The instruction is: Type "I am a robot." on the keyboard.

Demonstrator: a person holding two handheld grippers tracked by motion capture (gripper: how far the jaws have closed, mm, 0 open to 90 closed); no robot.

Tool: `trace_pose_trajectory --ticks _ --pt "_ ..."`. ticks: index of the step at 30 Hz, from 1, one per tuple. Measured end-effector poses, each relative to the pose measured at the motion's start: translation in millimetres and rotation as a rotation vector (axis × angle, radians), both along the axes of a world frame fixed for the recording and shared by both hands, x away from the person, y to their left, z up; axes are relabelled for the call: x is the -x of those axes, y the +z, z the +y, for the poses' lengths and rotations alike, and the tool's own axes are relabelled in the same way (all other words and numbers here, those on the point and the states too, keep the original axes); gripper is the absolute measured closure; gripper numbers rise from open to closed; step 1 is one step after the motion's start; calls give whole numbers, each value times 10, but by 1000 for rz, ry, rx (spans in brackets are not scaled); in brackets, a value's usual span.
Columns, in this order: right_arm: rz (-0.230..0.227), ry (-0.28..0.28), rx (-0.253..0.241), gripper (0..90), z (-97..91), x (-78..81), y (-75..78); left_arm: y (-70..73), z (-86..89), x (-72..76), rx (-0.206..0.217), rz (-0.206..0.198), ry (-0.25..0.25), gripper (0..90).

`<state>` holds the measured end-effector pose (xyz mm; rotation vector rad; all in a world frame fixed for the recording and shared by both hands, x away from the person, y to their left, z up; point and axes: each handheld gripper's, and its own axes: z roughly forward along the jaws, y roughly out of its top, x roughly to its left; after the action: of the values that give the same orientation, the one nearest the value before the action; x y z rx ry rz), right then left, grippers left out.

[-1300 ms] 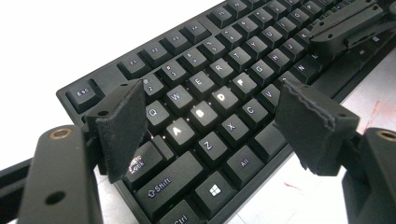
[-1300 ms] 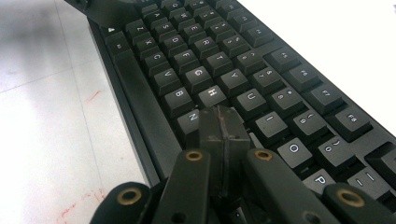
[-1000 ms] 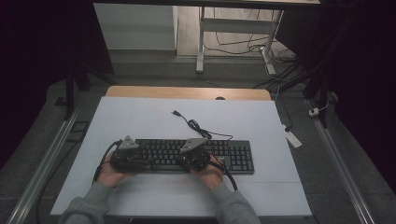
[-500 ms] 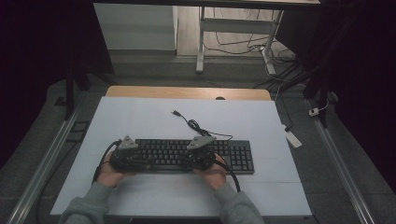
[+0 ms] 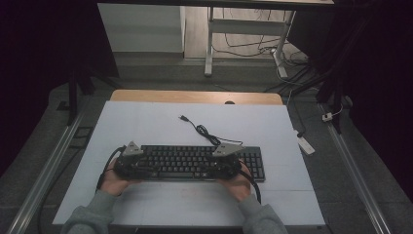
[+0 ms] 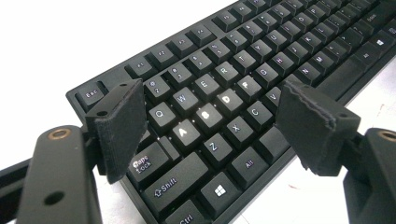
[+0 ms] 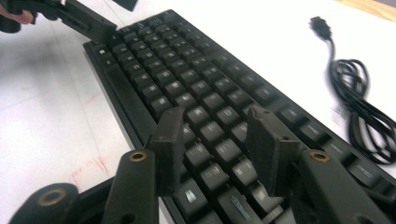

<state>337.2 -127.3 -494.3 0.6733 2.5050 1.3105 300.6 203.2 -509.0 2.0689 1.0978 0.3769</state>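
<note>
A black keyboard (image 5: 195, 163) lies on the white table top near the front edge. My left gripper (image 5: 139, 165) hovers over its left end. In the left gripper view that gripper (image 6: 212, 100) stands open above the A, S and D keys of the keyboard (image 6: 243, 60), gripping nothing. My right gripper (image 5: 221, 163) is over the right half of the main keys. Seen in the right gripper view, its jaws (image 7: 215, 121) have just been opening and stand apart above the keyboard (image 7: 187, 79) with nothing between the pads. The keyboard's cable (image 5: 202, 130) lies loosely coiled behind it.
The cable (image 7: 359, 107) ends in a free USB plug (image 7: 320, 23) on the white table top (image 5: 146, 122). A wooden strip (image 5: 195, 96) edges the table's far side. A white power strip (image 5: 306, 145) lies on the floor to the right.
My right gripper has moved to the right along the keyboard. The left gripper and the keyboard have stayed where they were.
</note>
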Motion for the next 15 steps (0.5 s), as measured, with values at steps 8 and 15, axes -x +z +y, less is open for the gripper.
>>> trace_pose_trajectory --ticks 8,15 --pt "-19 -40 -14 516 -291 61 35 7 5 2 7 0 6 247" --pt "-19 -61 -21 511 -418 67 26 19 11 -2 21 3 14 268"
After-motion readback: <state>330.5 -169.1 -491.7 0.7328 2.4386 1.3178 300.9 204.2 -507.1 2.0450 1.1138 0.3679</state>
